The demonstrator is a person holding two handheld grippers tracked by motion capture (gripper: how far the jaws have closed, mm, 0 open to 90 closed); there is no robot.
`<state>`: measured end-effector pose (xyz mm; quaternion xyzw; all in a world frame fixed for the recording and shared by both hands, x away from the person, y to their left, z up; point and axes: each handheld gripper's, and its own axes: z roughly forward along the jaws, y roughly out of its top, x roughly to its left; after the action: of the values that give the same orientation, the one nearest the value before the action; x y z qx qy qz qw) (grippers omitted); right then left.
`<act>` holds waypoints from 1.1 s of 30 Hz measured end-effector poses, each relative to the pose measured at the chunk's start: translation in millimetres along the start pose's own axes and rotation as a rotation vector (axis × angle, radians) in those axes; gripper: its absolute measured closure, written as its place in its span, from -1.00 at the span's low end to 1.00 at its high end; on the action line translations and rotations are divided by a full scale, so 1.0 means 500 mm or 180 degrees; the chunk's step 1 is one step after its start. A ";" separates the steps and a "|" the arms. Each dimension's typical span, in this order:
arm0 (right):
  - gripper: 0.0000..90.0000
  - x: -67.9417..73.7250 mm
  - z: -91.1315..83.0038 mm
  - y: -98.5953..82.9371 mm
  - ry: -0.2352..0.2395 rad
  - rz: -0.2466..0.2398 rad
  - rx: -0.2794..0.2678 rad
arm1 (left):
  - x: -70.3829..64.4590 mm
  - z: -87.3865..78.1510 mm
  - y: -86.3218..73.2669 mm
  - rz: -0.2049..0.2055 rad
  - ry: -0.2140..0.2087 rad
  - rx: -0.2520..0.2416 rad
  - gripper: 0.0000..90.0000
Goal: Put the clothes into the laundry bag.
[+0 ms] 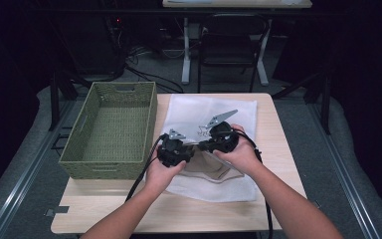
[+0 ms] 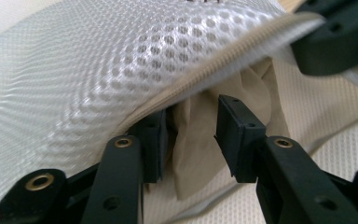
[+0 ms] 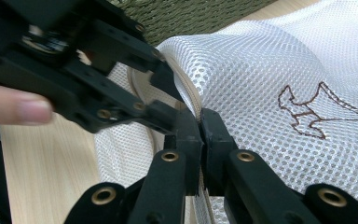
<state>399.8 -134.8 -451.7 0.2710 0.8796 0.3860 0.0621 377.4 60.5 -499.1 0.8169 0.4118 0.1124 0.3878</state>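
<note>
dark floor and cables surround a pale wooden table (image 1: 278, 149), with a black chair (image 1: 231, 47) standing beyond its far edge. on the tabletop, to the left of both grippers, sits an olive woven basket (image 1: 110, 130) with cut-out handles.

a white mesh laundry bag (image 1: 214, 117) lies flat under and beyond the two tools, which meet over its near part. in the right gripper view the mesh (image 3: 270, 70) carries a brown stitched outline figure (image 3: 314, 112) off to the right of the jaws, and a beige zipper edge (image 3: 191, 100) runs down into them.

the right gripper (image 3: 200, 128) has its jaws pressed together on that zipper edge, clamping the bag's rim. just ahead of it and to its left, the left gripper (image 3: 163, 95) reaches in at the same rim, with a fingertip (image 3: 14, 108) of the holding hand at the left border.

in the left gripper view the left gripper (image 2: 191, 133) stands with its jaws apart, one jaw tucked under the raised mesh flap (image 2: 98, 70), the other free. between them hangs a beige cloth (image 2: 205, 135) inside the bag's mouth, not pinched. the right gripper's black body (image 2: 335, 35) sits at the upper right of that view, holding the flap's zipper line (image 2: 214, 70) up.
</note>
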 end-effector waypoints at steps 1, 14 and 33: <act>0.95 0.001 0.000 0.000 0.0000 0.0017 0.0007 | -0.001 -0.005 -0.003 0.0009 0.0004 -0.0007 0.39; 0.95 0.005 0.001 -0.001 -0.0032 -0.0020 0.0019 | 0.007 -0.035 -0.051 0.0238 0.0091 0.0140 0.38; 0.95 0.014 0.006 -0.026 -0.0024 -0.0076 0.0072 | 0.004 -0.021 -0.108 0.0255 -0.0039 0.0295 0.40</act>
<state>389.4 -136.4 -462.4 0.2627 0.8868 0.3743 0.0670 341.9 87.2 -531.7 0.8505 0.3811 0.1036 0.3473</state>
